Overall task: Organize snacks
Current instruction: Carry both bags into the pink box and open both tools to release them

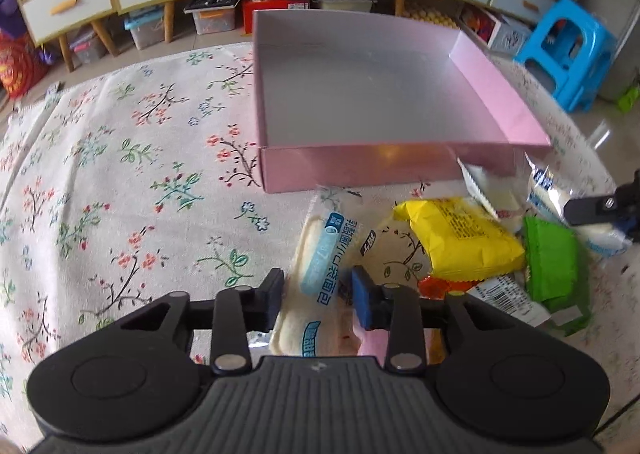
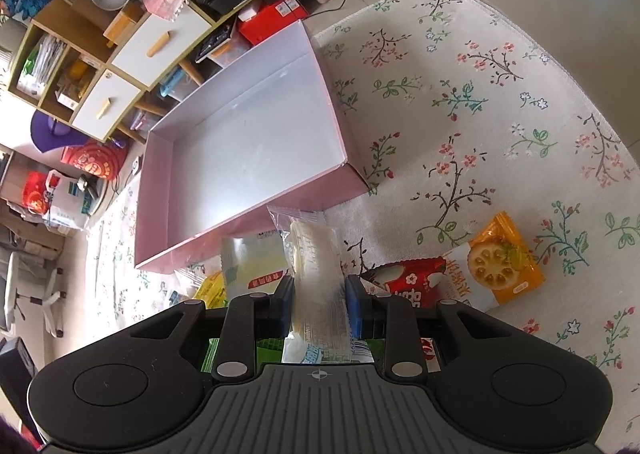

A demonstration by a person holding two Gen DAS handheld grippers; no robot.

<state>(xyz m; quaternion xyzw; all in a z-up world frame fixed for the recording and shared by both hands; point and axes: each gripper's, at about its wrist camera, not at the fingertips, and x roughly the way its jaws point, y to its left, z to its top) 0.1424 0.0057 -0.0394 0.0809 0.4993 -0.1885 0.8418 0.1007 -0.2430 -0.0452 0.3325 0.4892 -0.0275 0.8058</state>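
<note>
Right gripper (image 2: 319,304) clamps clear bread packet (image 2: 316,258) mid-body; light, soft, crinkly, crushable. Left gripper (image 1: 318,296) straddles another bread packet (image 1: 320,254), grip unclear. Pink box (image 1: 400,170) empty.

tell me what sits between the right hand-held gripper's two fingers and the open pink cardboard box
The clear-wrapped pale bread packet that the right hand-held gripper clamps bridges that stretch, its crimped end nearly at the open pink cardboard box. The right wrist view shows this.
</note>
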